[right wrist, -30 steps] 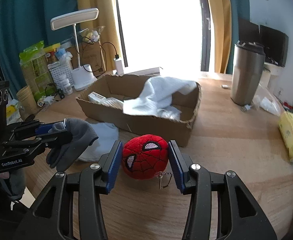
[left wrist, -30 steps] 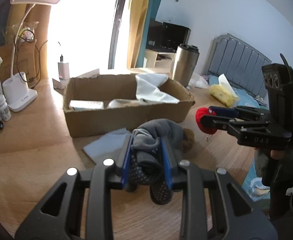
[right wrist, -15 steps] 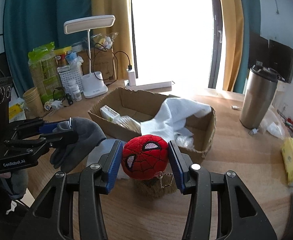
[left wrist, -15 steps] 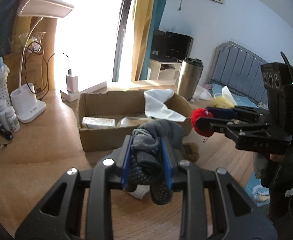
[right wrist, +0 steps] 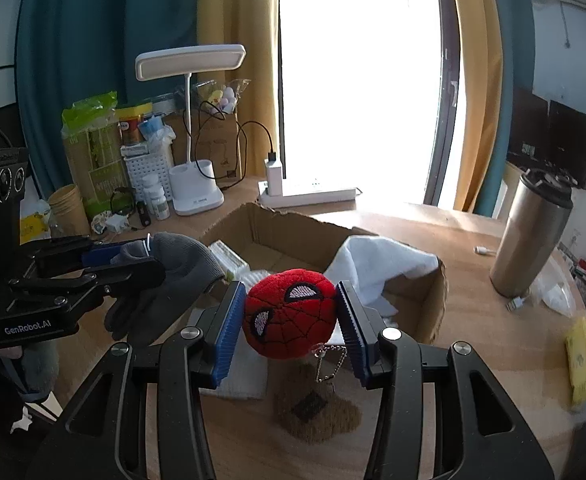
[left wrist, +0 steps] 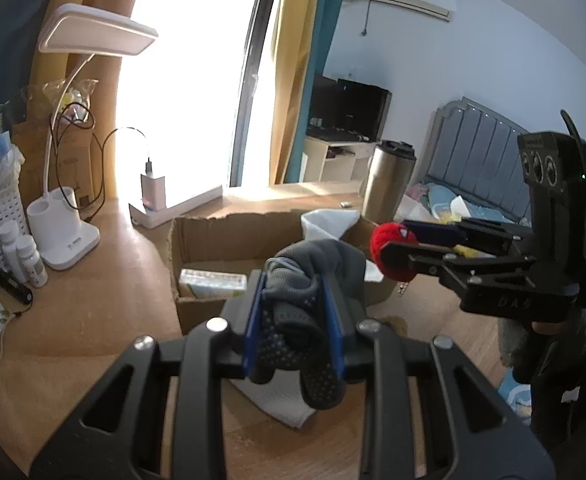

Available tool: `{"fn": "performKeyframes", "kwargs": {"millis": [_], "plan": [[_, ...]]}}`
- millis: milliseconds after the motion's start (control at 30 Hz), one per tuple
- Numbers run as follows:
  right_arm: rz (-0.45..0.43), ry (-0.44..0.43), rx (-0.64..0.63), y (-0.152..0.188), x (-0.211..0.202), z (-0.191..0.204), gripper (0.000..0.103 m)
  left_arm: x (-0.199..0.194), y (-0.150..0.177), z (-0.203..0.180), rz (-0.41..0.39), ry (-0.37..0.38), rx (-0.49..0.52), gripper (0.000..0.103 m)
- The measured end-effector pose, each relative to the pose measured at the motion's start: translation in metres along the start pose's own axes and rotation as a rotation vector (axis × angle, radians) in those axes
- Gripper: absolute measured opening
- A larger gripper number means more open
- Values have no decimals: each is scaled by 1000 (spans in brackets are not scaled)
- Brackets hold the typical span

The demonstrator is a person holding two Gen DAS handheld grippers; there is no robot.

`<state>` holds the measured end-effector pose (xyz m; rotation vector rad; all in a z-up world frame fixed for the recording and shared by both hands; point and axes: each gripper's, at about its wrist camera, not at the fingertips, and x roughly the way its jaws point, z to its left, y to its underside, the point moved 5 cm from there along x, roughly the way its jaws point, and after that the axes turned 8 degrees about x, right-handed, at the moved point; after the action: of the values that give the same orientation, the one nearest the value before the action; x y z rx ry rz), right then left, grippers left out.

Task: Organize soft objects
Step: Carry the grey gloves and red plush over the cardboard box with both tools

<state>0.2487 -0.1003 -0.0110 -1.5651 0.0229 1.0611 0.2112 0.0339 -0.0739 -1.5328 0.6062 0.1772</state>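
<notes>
Left wrist view: left gripper [left wrist: 293,320] clamped on a bunched grey knit glove with dotted palm [left wrist: 298,322], blue-padded jaws pressed against both sides, glove fingers drooping below. Held above the wooden counter [left wrist: 93,300], just in front of an open brown cardboard box [left wrist: 229,236]. Inside the box, a flat pale packet [left wrist: 213,282] at the near left and a white cloth [left wrist: 327,222] draped over the far right corner. Folded white towel [left wrist: 281,400] flat on the counter under the glove. Right gripper [left wrist: 393,248] at right, closed on a round red spider-mask plush ball [left wrist: 389,238], level with the box's right end. White desk lamp [left wrist: 67,216] and tall steel tumbler [left wrist: 389,180] standing beyond. Right wrist view: right gripper [right wrist: 291,320] squeezing the red plush ball [right wrist: 291,316] between its jaws, bead keychain [right wrist: 329,362] dangling beneath. Ball in the air, near the cardboard box's [right wrist: 433,304] front wall. Brown fuzzy patch [right wrist: 317,412] lying on the counter [right wrist: 473,248] below. Left gripper [right wrist: 133,264] at left, shut on the grey glove [right wrist: 173,276]. Tumbler [right wrist: 533,232] at right, apart from the box.
</notes>
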Motion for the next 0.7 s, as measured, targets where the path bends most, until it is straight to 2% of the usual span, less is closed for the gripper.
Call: {"fn": "performKeyframes", "kwargs": {"millis": [400,700], "plan": [[-29,3,-26,-23,12,-4,49,1,-19,11,-54,-27,-1,29],[-44,15,-17,-35,23,-12,49,11,-28,17,-63,-39,5,29]]}}
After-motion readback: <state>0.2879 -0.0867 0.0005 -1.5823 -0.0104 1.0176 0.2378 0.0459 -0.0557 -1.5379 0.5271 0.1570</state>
